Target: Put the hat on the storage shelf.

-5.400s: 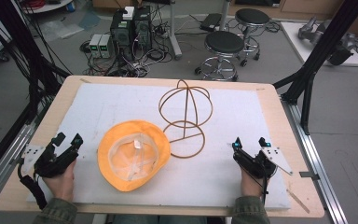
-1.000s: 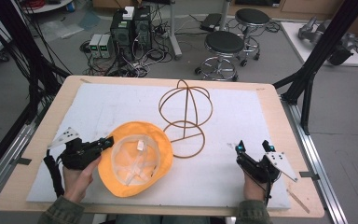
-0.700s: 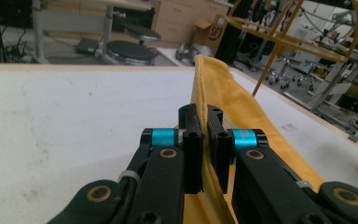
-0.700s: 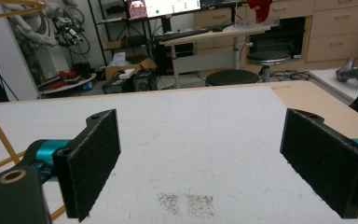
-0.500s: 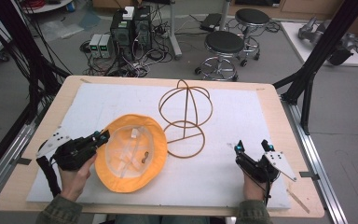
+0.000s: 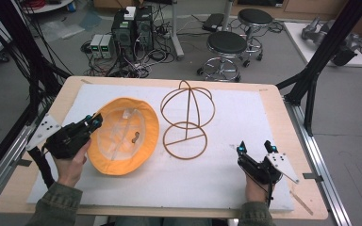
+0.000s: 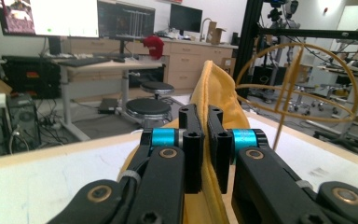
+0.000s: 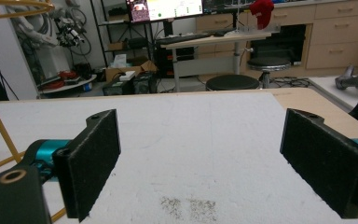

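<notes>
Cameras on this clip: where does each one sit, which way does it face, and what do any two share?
High view: above the person's side, looking forward and down on the table; both forearms, left gripper and right gripper show.
Left gripper view: rides the left gripper, looking along jaws shut on the hat; stand beyond.
Right gripper view: rides the right gripper, looking across the mat between open jaws.
Shared: high and left gripper views both show hat and stand.
</notes>
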`<action>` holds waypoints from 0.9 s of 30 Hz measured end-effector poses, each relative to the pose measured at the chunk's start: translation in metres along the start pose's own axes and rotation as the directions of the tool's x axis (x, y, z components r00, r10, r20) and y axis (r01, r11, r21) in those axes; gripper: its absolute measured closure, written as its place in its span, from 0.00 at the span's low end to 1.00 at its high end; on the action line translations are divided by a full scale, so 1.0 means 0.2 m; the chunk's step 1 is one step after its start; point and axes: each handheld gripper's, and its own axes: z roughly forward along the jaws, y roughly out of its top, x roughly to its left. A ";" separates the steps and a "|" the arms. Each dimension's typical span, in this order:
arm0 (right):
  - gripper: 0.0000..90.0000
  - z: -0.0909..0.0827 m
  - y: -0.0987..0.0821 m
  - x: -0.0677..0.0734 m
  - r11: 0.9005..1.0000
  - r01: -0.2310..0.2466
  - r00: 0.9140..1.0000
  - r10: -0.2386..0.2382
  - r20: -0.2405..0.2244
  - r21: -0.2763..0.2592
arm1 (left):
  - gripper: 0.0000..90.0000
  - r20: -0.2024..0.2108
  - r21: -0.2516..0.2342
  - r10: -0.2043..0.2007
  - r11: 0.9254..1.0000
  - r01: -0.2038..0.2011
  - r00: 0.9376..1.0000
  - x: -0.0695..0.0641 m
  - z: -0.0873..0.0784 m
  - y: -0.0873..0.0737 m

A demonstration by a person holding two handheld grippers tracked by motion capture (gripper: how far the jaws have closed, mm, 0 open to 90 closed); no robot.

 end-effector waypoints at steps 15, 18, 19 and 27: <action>0.12 0.01 0.00 0.00 1.000 0.008 1.000 -0.008 0.009 -0.010 | 0.97 -0.070 -0.083 0.123 0.988 -0.129 0.990 -0.01 0.26 0.14; 0.12 0.01 0.00 0.00 1.000 0.006 1.000 -0.006 0.008 -0.012 | 0.97 -0.069 -0.123 0.146 0.981 -0.153 0.987 -0.02 0.32 0.19; 0.12 0.01 0.00 0.00 1.000 0.004 1.000 -0.004 0.007 -0.012 | 0.97 -0.069 -0.123 0.146 0.981 -0.153 0.987 -0.02 0.32 0.19; 0.12 0.01 0.00 -0.01 1.000 0.002 1.000 -0.002 0.007 -0.014 | 0.97 -0.075 -0.184 0.159 0.968 -0.171 0.984 -0.04 0.44 0.30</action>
